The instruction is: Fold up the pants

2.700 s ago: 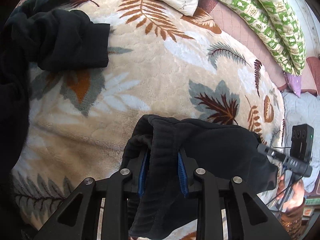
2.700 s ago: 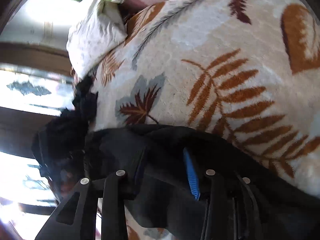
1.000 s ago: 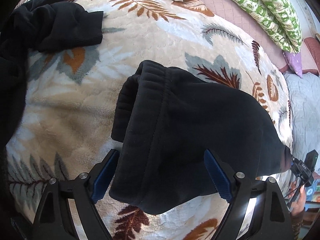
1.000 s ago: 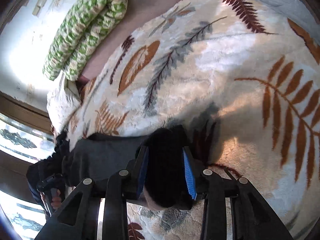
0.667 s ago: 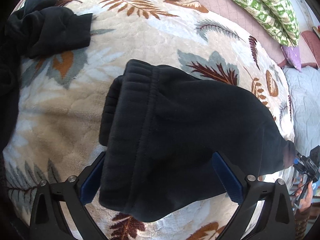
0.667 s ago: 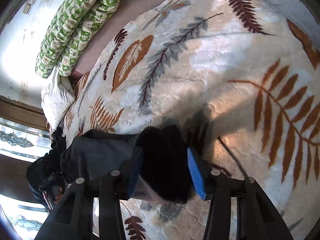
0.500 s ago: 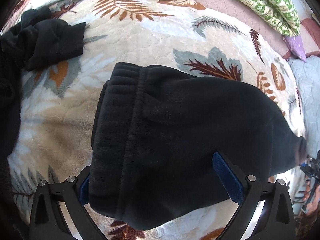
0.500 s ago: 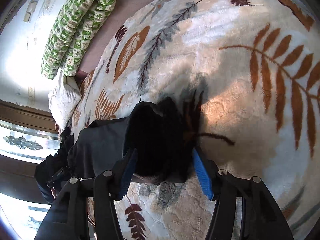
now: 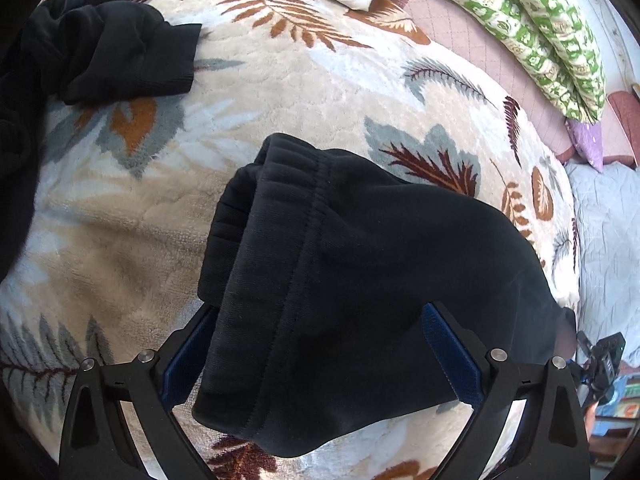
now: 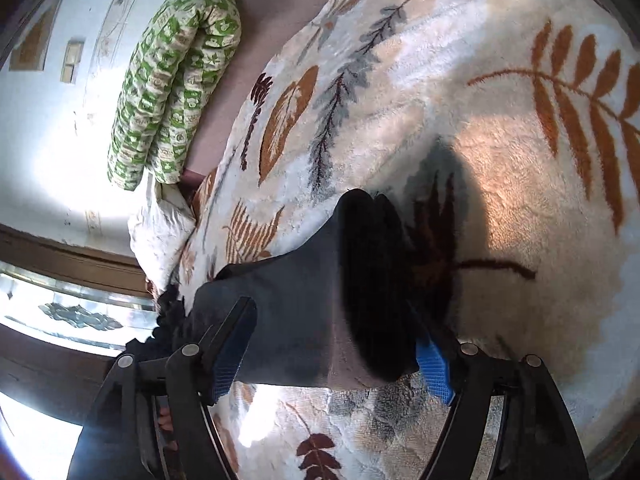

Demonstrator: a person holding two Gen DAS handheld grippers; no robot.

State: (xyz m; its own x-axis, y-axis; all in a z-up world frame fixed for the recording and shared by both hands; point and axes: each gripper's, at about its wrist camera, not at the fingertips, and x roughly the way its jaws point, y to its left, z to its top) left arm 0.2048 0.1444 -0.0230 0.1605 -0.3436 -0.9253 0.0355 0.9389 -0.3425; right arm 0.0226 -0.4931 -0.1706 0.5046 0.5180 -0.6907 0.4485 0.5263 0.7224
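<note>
Lying folded on the leaf-print blanket (image 9: 304, 92), the black pants (image 9: 360, 280) sit between both grippers. Left gripper (image 9: 320, 360) jaws narrowing, still wide; only its view shows other dark clothes (image 9: 108, 52). Right gripper (image 10: 332, 356) jaws opening around the cuffs.

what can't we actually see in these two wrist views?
- Left wrist view: near hem of the folded pants runs behind the left hand-held gripper; layers underneath hidden.
- Left wrist view: other dark garment cut by the fisheye edge; type unclear.
- Right wrist view: right hand-held gripper jaws opening; pants' far end hidden behind a finger.
</note>
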